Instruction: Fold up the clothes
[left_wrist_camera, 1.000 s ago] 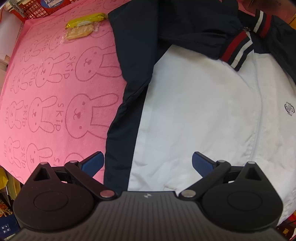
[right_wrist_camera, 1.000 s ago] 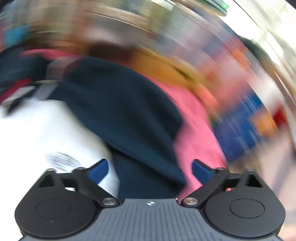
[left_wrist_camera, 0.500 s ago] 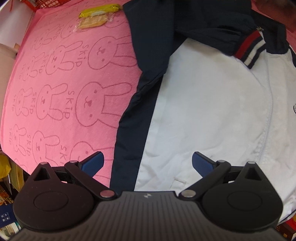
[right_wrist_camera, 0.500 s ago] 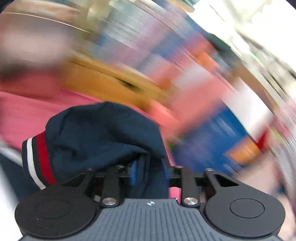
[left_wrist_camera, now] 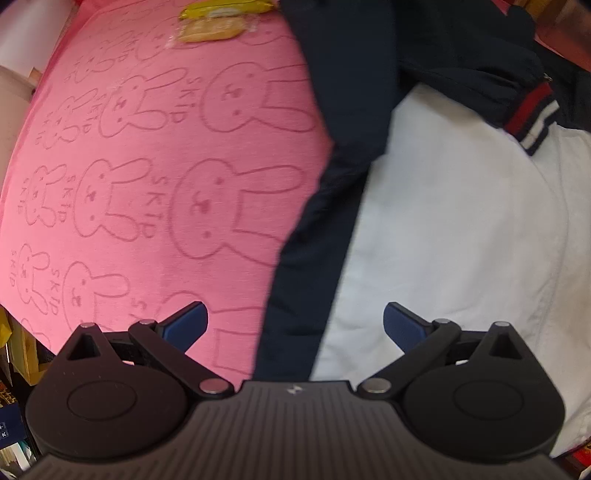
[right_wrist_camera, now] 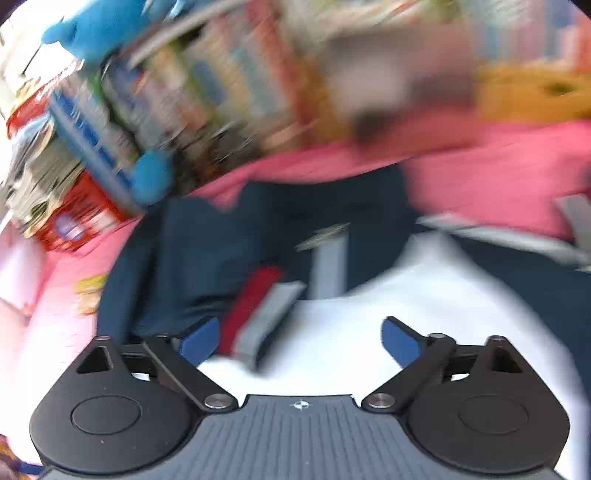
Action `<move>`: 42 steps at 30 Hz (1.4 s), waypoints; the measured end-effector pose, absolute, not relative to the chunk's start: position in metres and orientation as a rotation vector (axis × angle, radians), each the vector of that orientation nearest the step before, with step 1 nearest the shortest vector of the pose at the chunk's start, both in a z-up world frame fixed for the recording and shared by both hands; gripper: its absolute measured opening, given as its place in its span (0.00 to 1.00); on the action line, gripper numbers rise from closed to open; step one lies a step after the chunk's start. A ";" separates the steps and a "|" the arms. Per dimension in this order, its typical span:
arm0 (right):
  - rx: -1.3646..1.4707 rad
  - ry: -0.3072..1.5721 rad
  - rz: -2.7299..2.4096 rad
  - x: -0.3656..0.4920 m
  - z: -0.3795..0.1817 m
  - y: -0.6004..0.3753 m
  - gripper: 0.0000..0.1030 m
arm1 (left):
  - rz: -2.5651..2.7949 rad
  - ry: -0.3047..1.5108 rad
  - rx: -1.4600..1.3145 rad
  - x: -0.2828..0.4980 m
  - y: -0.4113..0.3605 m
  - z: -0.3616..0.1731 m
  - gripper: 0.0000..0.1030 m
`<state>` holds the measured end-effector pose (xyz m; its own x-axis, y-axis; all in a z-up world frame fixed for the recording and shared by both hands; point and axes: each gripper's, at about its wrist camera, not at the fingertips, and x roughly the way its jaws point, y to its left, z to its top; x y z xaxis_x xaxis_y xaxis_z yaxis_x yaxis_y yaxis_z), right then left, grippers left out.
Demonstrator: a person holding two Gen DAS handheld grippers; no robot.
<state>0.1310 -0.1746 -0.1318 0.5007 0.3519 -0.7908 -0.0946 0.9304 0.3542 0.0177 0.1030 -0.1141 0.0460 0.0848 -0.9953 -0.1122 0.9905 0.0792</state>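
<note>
A white and navy jacket (left_wrist_camera: 461,229) lies on a pink rabbit-print towel (left_wrist_camera: 147,166). A navy sleeve with a red and white striped cuff (left_wrist_camera: 532,118) is folded across its upper part. My left gripper (left_wrist_camera: 295,325) is open and empty, hovering over the jacket's navy side panel near its left edge. In the blurred right wrist view, my right gripper (right_wrist_camera: 299,341) is open and empty above the white front (right_wrist_camera: 388,306), with the striped cuff (right_wrist_camera: 255,310) just ahead of its left finger.
Two wrapped snacks (left_wrist_camera: 214,22) lie on the towel at the far left of the jacket. In the right wrist view, stacked colourful boxes (right_wrist_camera: 110,140) and a blue plush toy (right_wrist_camera: 99,29) stand beyond the towel's far edge.
My right gripper was shut on the navy sleeve half a second ago; now it is open and the cuff lies on the jacket. My left gripper has drifted left, staying open.
</note>
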 end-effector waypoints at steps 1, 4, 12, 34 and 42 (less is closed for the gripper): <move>0.265 1.065 0.276 0.145 -0.147 -0.155 0.94 | 0.154 1.515 -0.029 0.015 0.109 -0.114 0.99; 0.190 1.035 0.261 0.166 -0.150 -0.121 0.28 | 0.156 1.514 -0.056 0.005 0.129 -0.115 0.99; 0.028 0.826 0.579 0.182 -0.023 0.031 0.23 | 0.151 1.505 -0.149 -0.018 0.184 -0.116 0.99; -0.274 1.038 0.395 0.144 -0.074 0.054 0.96 | 0.544 1.264 -0.397 -0.004 0.388 -0.123 0.99; -0.301 1.093 0.321 0.115 -0.094 0.038 0.96 | 0.611 1.089 -0.464 -0.006 0.415 -0.148 0.99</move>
<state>0.1150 0.0382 -0.0939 0.4232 0.1053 -0.8999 -0.3975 0.9141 -0.0800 -0.0062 0.4153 -0.1480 0.3292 0.2284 -0.9162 -0.6630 0.7468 -0.0520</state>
